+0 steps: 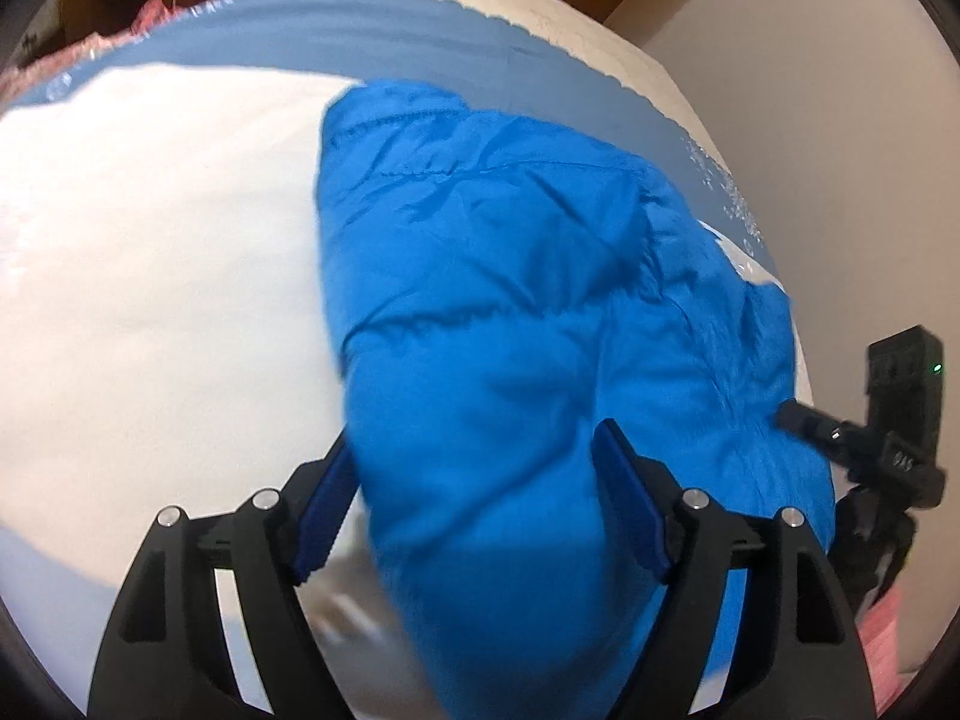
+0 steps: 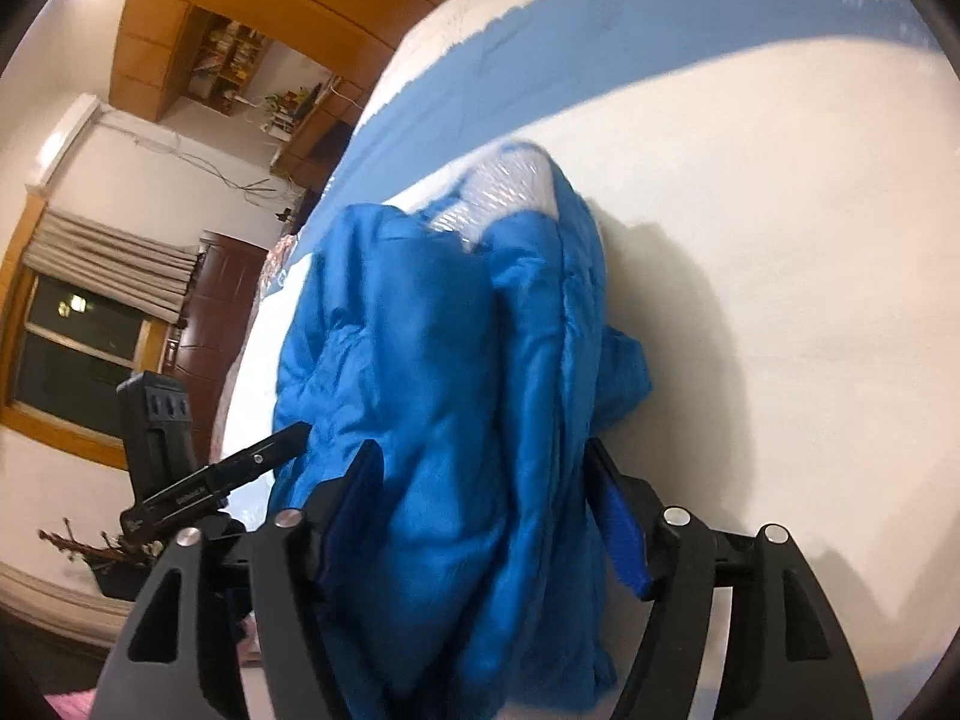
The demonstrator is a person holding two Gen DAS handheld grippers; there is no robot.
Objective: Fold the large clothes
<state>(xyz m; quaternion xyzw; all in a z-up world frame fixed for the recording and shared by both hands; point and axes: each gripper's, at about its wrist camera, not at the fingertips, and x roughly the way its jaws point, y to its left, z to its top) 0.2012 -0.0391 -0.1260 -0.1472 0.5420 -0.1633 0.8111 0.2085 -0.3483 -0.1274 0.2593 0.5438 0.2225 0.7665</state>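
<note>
Blue puffer jacket [image 1: 510, 312] bunched on the white bedsheet [image 1: 150, 276], near the bed's edge, with the blue stripe [image 1: 384, 42] of the sheet beyond it. Both tongs are clenched on it: left gripper [image 1: 474, 504] has a thick roll of the padded fabric between its blue pads [image 1: 630, 504], right gripper [image 2: 480, 516] grips another bunch the same way, jaws held apart only by the bulk.

Step looks like a fold in progress, both ends carried together. To do it well: keep both grips level, carry the held edge across in one sweep, lay it flat on the sheet before releasing, so the slippery padding doesn't spring open. Release only once the layers sit squarely stacked.

Views differ. Left wrist shows the quilted seams [image 1: 420, 171] on the upper panel and the right gripper's finger [image 1: 810, 423] touching the jacket from the side. Right wrist shows the silvery inner lining [image 2: 510, 192] exposed at the far end, a loose flap [image 2: 624, 372] sticking out right, plus the window [image 2: 78, 348] and bookshelves [image 2: 231, 60] off-bed.
</note>
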